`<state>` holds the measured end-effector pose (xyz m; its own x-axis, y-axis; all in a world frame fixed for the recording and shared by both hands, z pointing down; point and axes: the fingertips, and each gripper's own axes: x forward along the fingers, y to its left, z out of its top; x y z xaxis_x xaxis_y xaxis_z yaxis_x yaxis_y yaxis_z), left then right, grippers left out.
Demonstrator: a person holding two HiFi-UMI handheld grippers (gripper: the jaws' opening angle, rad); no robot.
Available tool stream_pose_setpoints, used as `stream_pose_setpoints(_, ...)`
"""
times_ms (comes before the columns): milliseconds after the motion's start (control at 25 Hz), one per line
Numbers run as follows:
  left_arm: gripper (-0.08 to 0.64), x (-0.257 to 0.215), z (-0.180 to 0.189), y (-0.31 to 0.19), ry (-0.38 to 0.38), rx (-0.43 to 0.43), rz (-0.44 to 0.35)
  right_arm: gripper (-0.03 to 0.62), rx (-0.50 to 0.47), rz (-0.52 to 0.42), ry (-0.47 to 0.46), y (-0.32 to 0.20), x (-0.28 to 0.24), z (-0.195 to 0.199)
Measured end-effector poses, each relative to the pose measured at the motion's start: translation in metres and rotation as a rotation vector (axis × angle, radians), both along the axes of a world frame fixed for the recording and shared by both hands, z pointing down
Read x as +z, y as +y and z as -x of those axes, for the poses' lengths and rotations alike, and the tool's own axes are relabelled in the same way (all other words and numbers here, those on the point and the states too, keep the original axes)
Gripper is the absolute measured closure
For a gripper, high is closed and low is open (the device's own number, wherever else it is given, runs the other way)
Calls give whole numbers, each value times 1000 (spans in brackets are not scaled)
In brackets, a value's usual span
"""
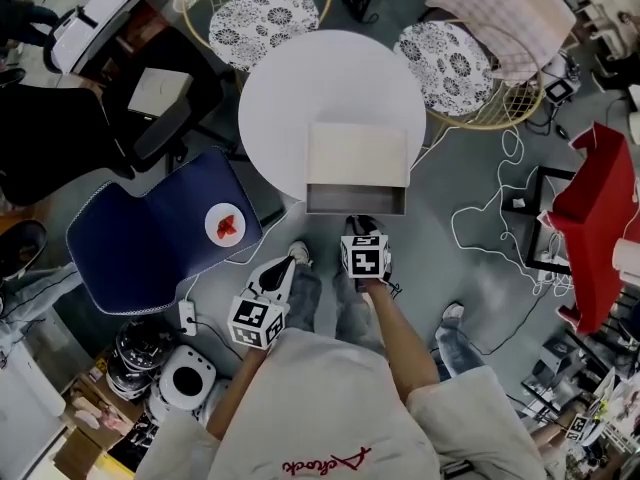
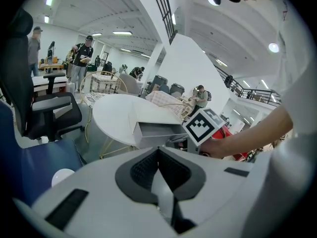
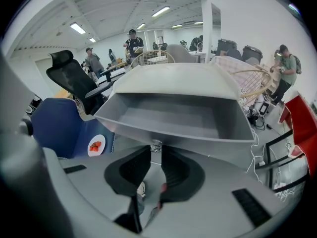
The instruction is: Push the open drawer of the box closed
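Pale box [image 1: 357, 153] is sitting at the 6 o'clock edge of the round worktop [image 1: 290, 98], and its empty drawer [image 3: 173, 118] is hanging fully open past the rim toward the person. The right gripper [image 3: 156, 150] is meeting the drawer front, its fingers [image 3: 171, 170] closing narrowly round the small knob [image 3: 156, 145], seemingly pinching it. The left gripper [image 2: 158, 150] is hanging back at about 7 o'clock with fingers shut on nothing, well apart from the box.

I am worrying that nothing is bracing the box. With the left gripper idle, a push could send the whole box sliding toward 12 o'clock across the smooth worktop instead of seating the drawer. A shove off the knob's line could also be skewing the drawer and jamming it.

Only the right gripper view is showing the knob and the bare drawer floor. Only the head view is showing the drawer overhanging the rim. The left gripper view is giving the side-on look, showing how far the drawer is sticking out.
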<state>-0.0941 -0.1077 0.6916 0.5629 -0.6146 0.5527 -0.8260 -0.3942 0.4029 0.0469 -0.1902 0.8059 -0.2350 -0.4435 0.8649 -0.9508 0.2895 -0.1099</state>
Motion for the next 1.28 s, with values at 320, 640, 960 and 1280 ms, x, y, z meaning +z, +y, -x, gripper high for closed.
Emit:
stream_pose_setpoints(320,548,0,4,-2,-4,-14,2,515,-1,-25,-1,-46,0,1)
stream_pose_setpoints(640,548,0,4,-2,0,-20,7,515,4,-30,4,-70,-2,2)
stream_pose_setpoints(960,548,-2,3,-7,2,-16,2,512,12,-30,-18,-69,1,4)
stream_pose_setpoints(1280,548,-2,1,-3,-1,-11,-1,486,22,-7,-21,-57,4,1)
